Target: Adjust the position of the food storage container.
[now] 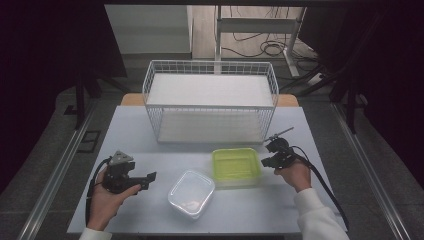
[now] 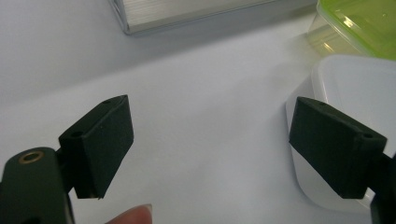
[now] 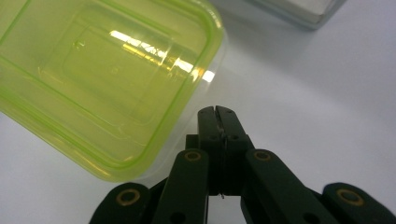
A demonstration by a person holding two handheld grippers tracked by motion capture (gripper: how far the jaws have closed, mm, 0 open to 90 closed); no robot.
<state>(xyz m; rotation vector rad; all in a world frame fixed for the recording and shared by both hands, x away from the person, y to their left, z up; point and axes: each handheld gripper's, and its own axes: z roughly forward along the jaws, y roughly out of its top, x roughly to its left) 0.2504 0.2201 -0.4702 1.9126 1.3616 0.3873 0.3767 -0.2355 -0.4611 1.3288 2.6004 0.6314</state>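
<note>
I find the green-lidded container (image 1: 236, 166) on the table (image 1: 130, 132) before the wire basket (image 1: 210, 100), the clear container (image 1: 191, 193) just left of it. My left gripper (image 2: 210, 140) stands wide beside the clear one; my right gripper (image 3: 218, 114) is pressed closed, empty, at the green lid's corner. Both look light, stiff, slick plastic; I judge the rim edges the surest hold.
</note>
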